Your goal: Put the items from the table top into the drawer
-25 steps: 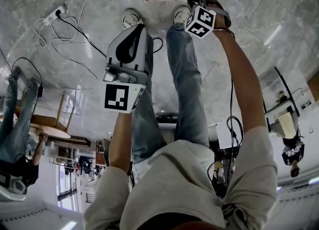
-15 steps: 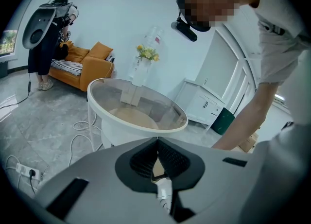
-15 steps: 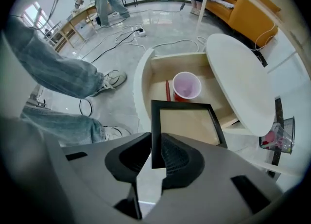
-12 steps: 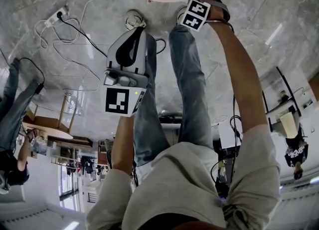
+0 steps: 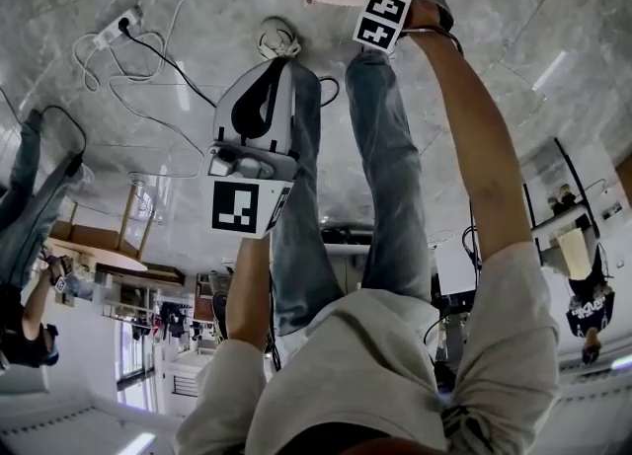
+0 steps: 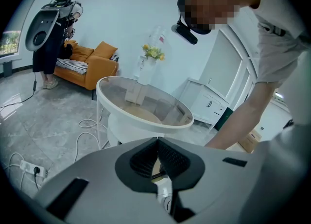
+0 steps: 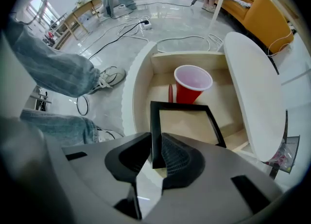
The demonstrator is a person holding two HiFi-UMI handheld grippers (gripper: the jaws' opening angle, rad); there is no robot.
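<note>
Black frame (image 7: 180, 106) pinched in the right gripper (image 7: 156, 141), hanging over the open drawer (image 7: 141, 88) with the red cup (image 7: 192, 85). Left gripper (image 6: 158, 143) closed on nothing. Next, probably: lower, let go.

Quick tally: one red plastic cup (image 7: 193, 84), one thin black rectangular frame (image 7: 154, 126), one pale wooden drawer (image 7: 189, 59), one round glass-topped white table (image 6: 151, 121), one orange sofa (image 6: 90, 60), two grey grippers: left gripper (image 6: 158, 141), right gripper (image 7: 156, 139).

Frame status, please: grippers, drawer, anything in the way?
Right gripper shut on frame, over open drawer. Left gripper shut, empty. Cup stands in drawer, beyond frame.
</note>
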